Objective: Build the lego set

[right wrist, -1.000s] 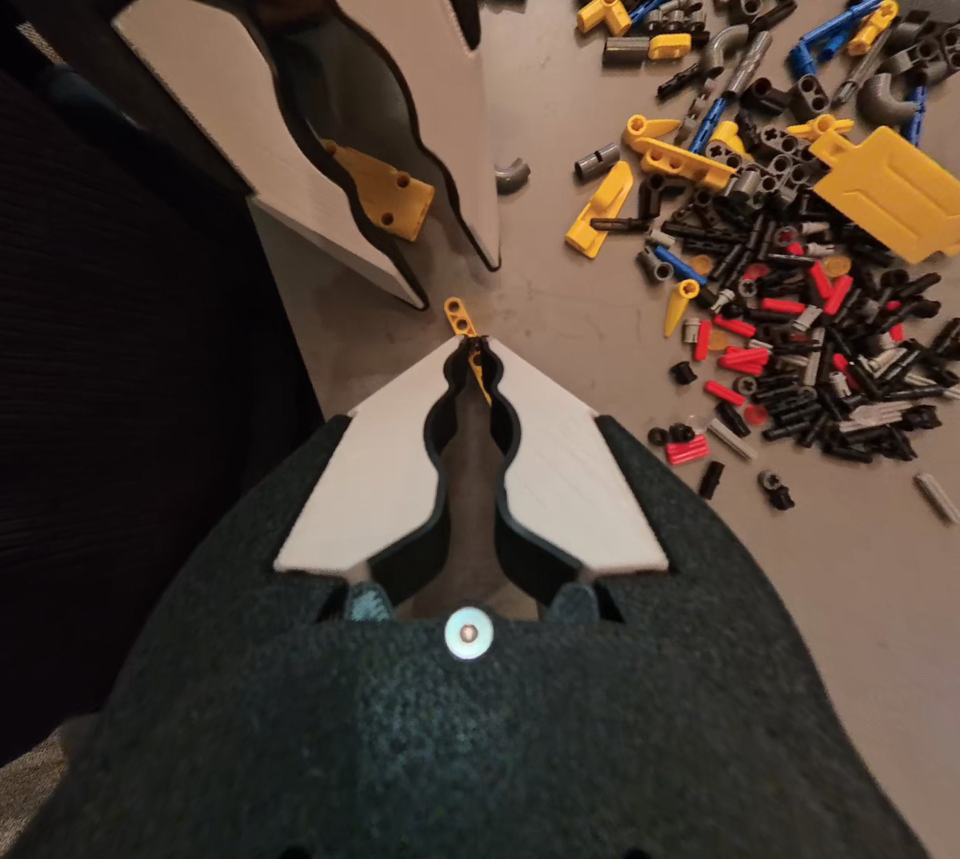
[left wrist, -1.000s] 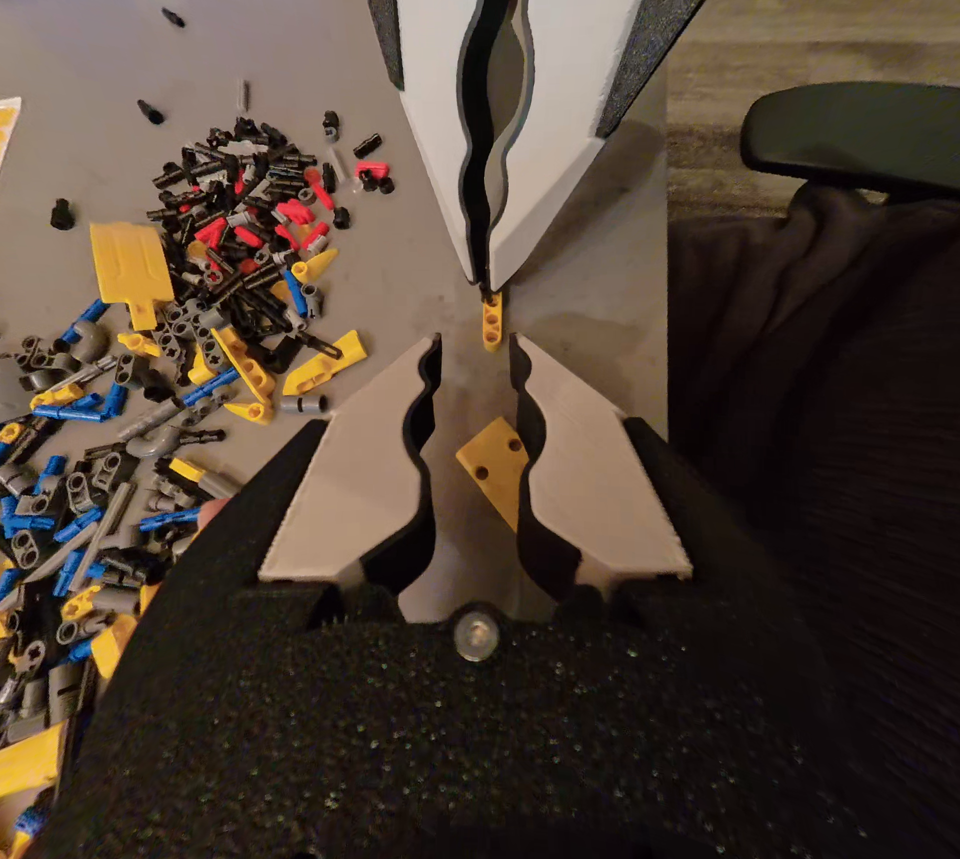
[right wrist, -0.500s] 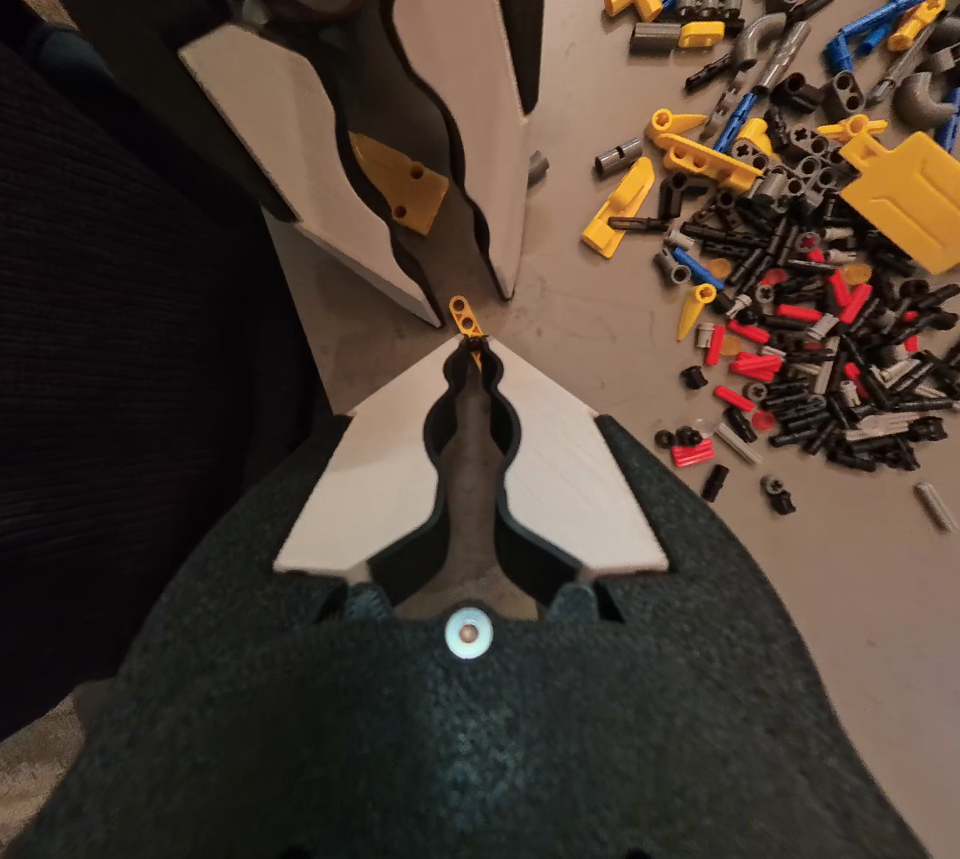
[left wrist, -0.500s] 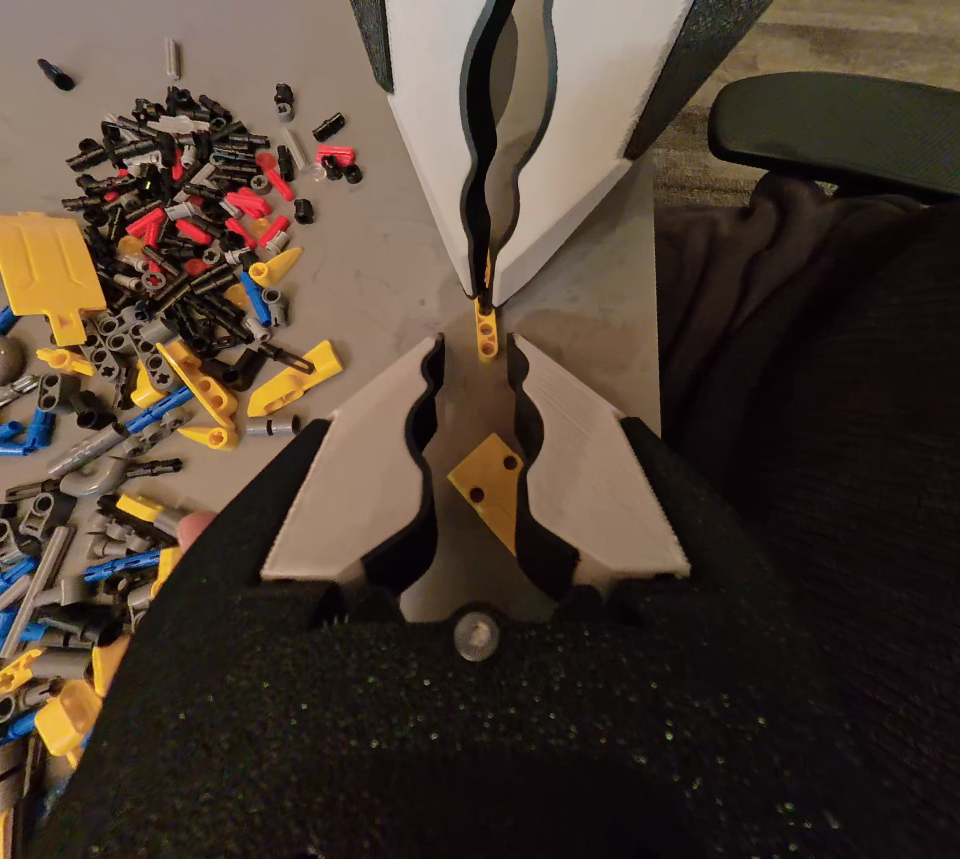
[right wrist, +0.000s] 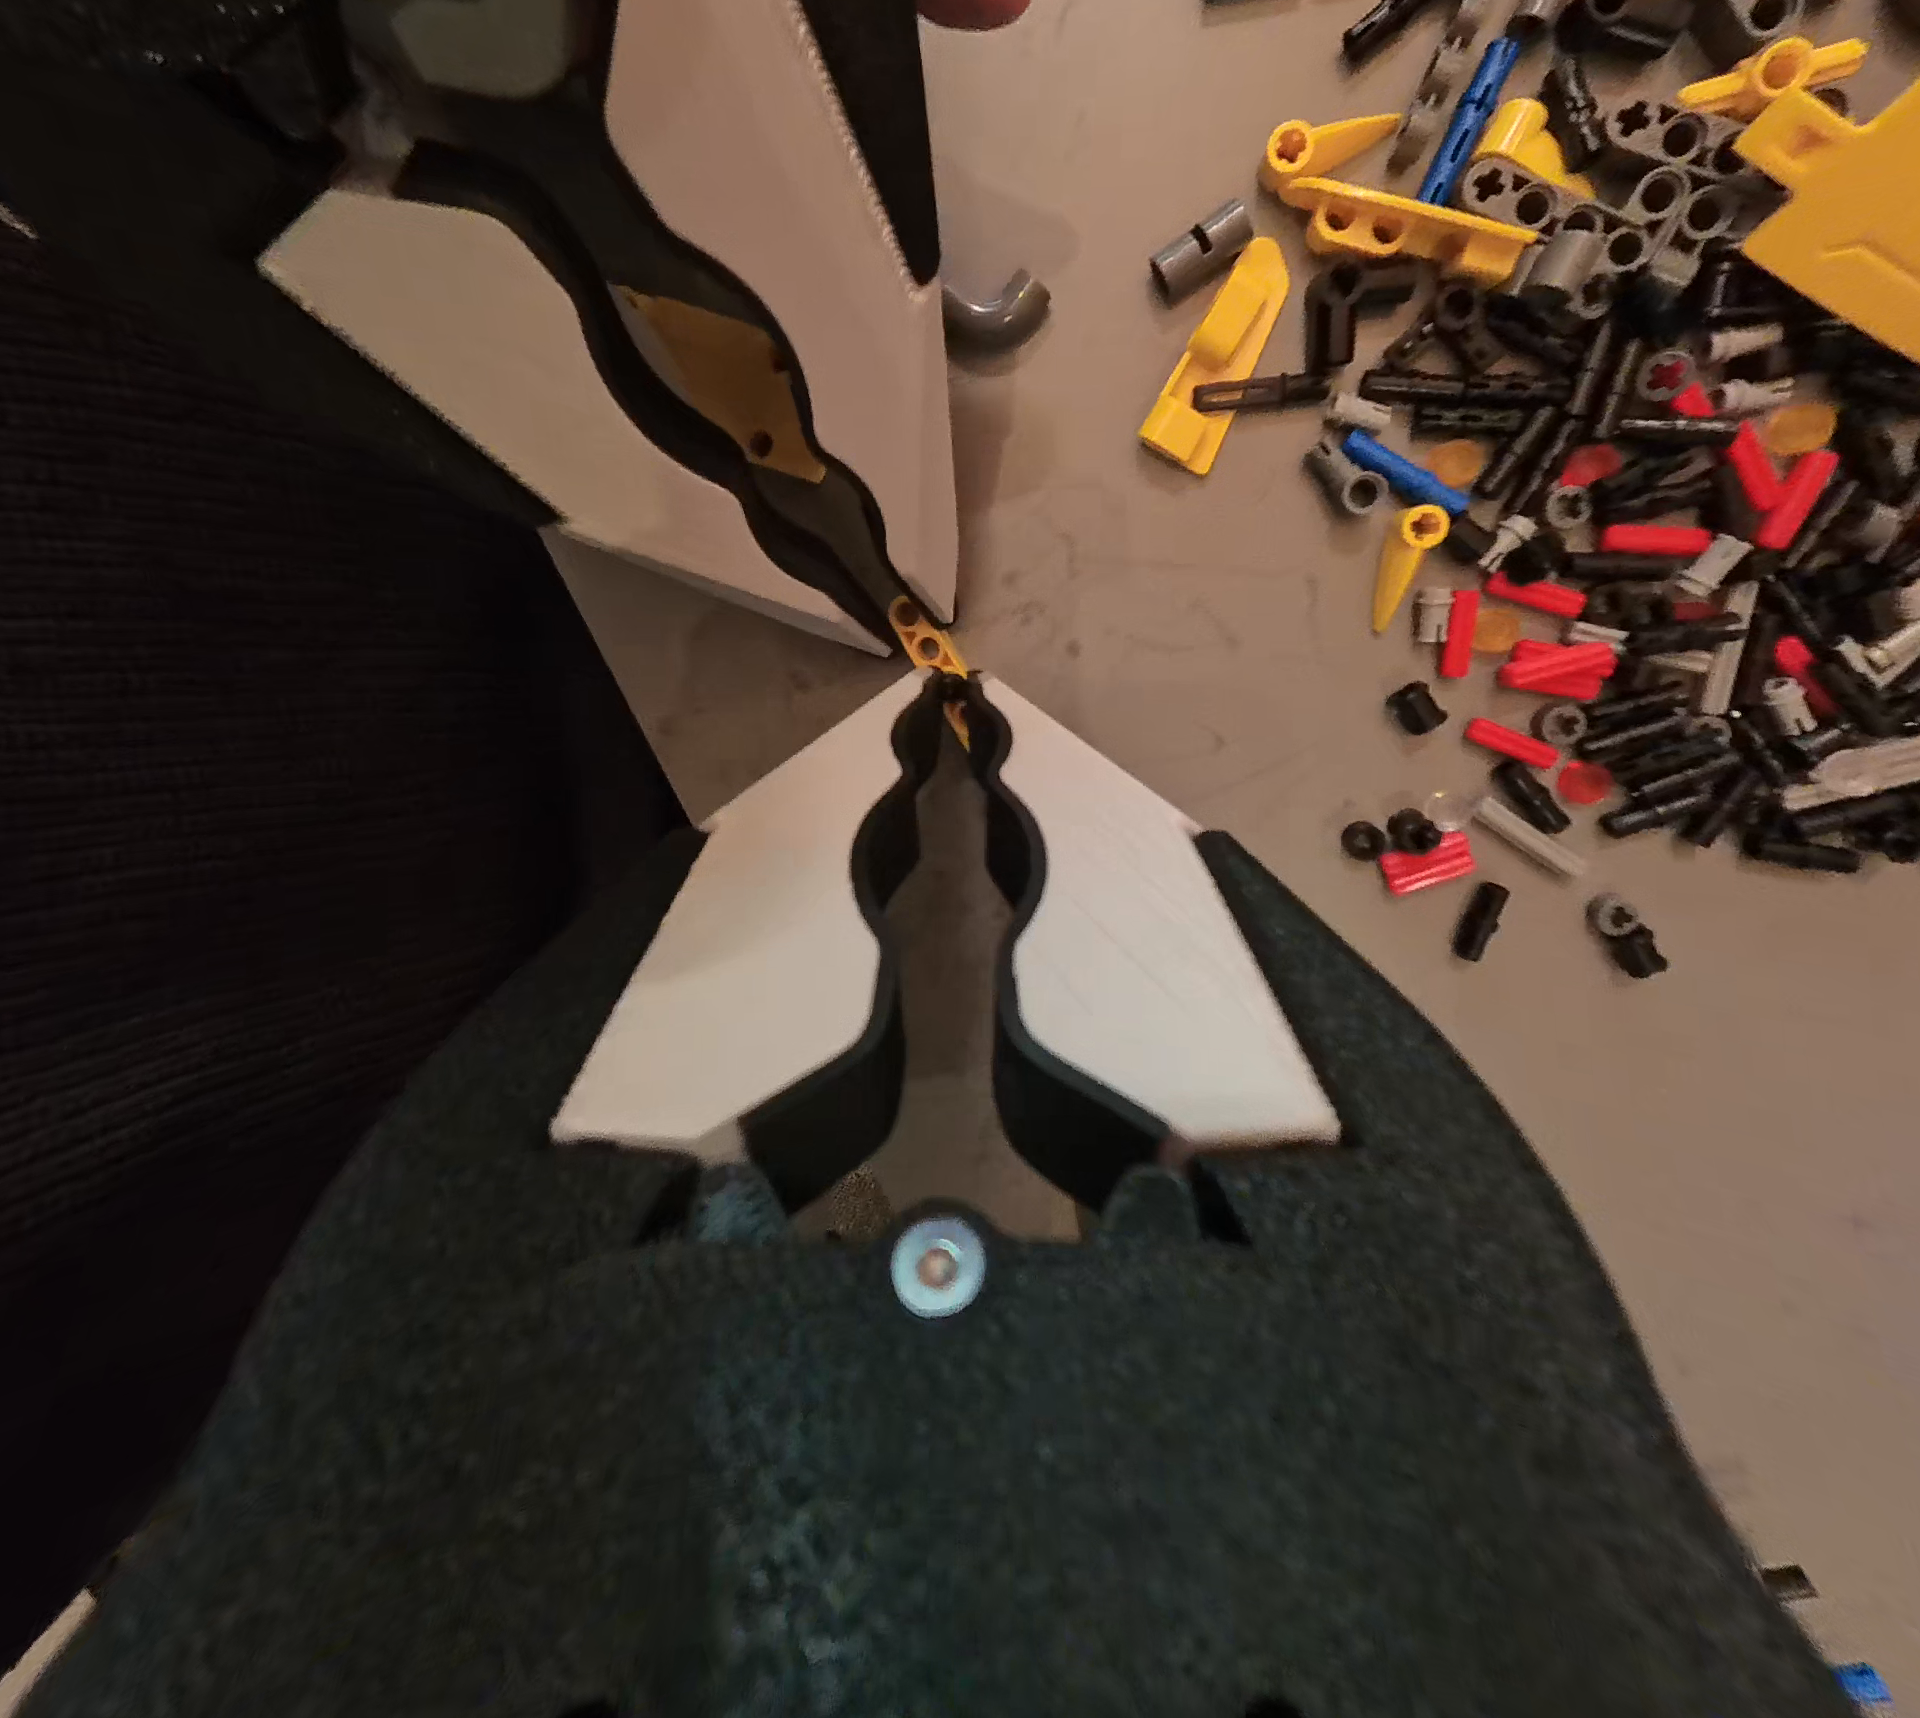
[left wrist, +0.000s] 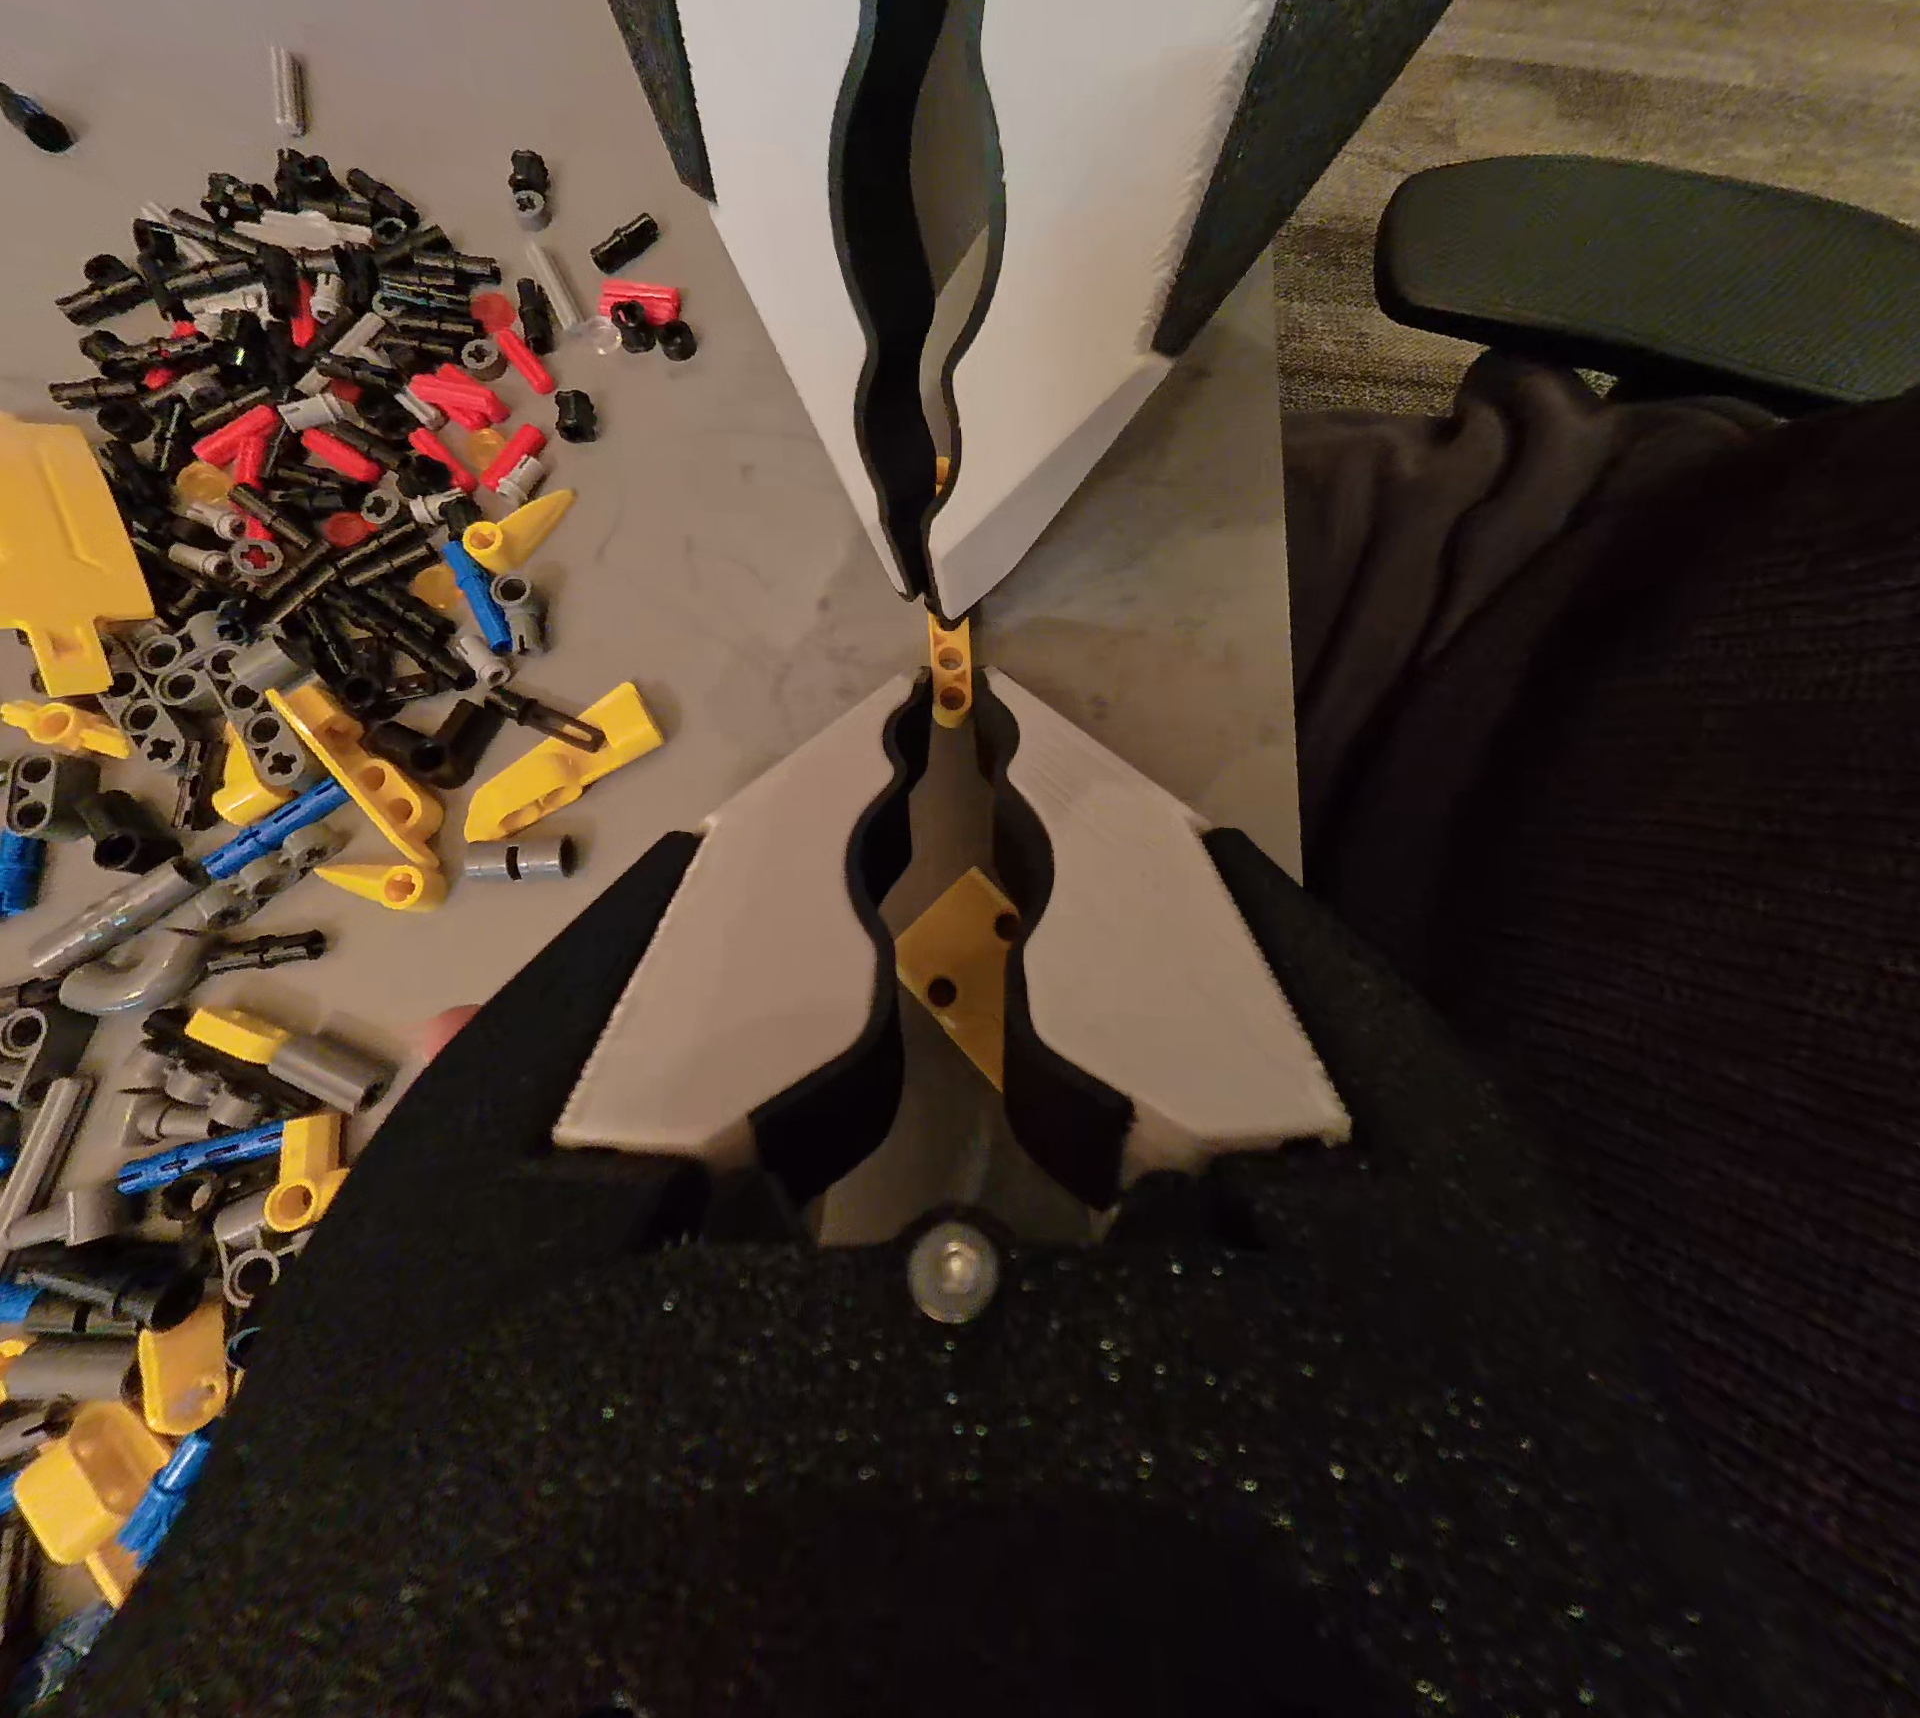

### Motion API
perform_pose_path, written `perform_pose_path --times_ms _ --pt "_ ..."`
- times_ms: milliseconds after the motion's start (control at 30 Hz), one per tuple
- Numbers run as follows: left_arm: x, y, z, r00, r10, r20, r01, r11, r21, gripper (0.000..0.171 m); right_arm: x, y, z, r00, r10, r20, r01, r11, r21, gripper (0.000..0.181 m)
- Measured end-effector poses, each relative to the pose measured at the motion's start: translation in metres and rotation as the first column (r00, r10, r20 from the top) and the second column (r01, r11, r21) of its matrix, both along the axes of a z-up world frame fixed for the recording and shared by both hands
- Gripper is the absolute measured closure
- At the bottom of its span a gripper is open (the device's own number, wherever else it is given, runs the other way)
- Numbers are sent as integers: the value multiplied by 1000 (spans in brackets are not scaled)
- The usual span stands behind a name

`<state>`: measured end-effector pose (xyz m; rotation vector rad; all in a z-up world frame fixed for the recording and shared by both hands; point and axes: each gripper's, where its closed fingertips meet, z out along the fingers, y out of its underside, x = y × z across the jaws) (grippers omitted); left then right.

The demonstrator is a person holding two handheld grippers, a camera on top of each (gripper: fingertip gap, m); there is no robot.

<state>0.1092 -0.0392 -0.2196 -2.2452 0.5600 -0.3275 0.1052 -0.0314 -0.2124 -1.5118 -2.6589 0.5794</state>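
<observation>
Jaws of the right gripper [right wrist: 940,692] are clenched on a small yellow beam [right wrist: 920,629] above the bench [left wrist: 727,577], beside a pile of loose parts [left wrist: 312,473]; jaws of the left gripper [left wrist: 945,702] stand narrowed, wedging a yellow plate [left wrist: 956,972], tips flanking the beam's free end; whether they pinch it cannot be told.

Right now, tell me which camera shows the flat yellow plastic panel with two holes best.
The left wrist view: the flat yellow plastic panel sits between the left gripper fingers, face-on, both holes clear. In the right wrist view the panel is farther off, blurred, and partly hidden between the same fingers.
</observation>
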Motion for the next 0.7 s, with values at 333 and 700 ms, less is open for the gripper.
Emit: perform_pose_path --times_ms 333,700 --pt "0 0 0 1000 0 0 0 1000 0 165 2 1 -2 999 -42 9 42 999 12 177" --pt "0 0 0 1000 -1 -1 1 1000 1 165 2 -2 -7 999 35 -7 -35 998 46 178"
